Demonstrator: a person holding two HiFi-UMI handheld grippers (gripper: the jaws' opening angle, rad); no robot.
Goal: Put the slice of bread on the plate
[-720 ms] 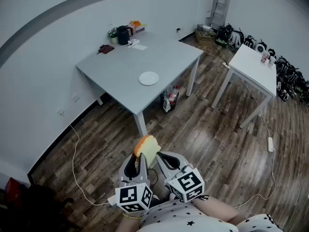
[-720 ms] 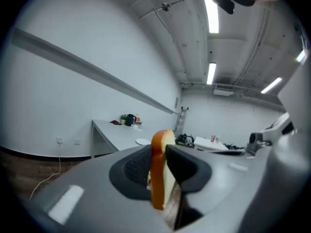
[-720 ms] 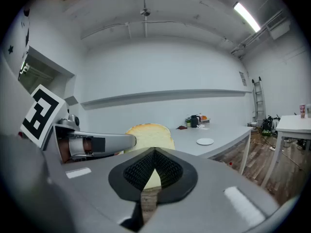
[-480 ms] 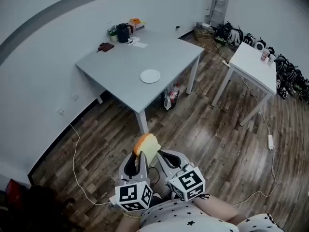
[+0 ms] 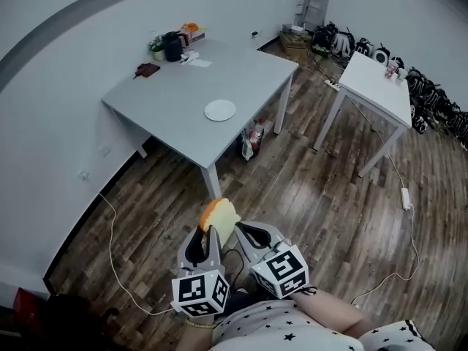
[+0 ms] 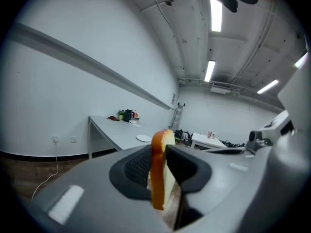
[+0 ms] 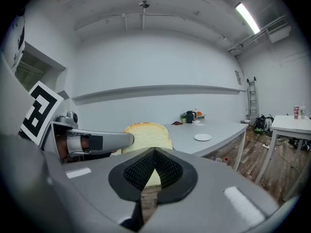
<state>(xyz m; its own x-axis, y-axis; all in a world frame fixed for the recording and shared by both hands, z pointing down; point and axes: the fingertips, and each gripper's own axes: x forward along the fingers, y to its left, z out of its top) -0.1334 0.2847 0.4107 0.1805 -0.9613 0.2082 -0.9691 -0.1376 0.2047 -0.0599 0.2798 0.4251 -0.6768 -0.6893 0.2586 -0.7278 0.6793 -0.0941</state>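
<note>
A slice of bread (image 5: pixel 221 216) with an orange-brown crust stands upright on edge between the jaws of my left gripper (image 5: pixel 208 234), which is shut on it. In the left gripper view the bread (image 6: pixel 157 171) is pinched between the dark pads. My right gripper (image 5: pixel 246 234) is close beside it on the right, jaws shut with nothing in them; in its view the bread (image 7: pixel 146 135) shows just behind them. The small white plate (image 5: pixel 220 110) lies empty near the front edge of the grey table (image 5: pixel 175 97), well ahead of both grippers across the wooden floor.
A dark kettle (image 5: pixel 172 46) and small items crowd the grey table's far corner. A bag (image 5: pixel 252 139) sits under the table by its leg. A white table (image 5: pixel 380 86) stands at right, with gear (image 5: pixel 431 104) along the wall. Cables trail over the floor.
The head view has shifted slightly, so the table and plate sit a little further left and up. Both grippers keep their pose and the bread stays gripped.
</note>
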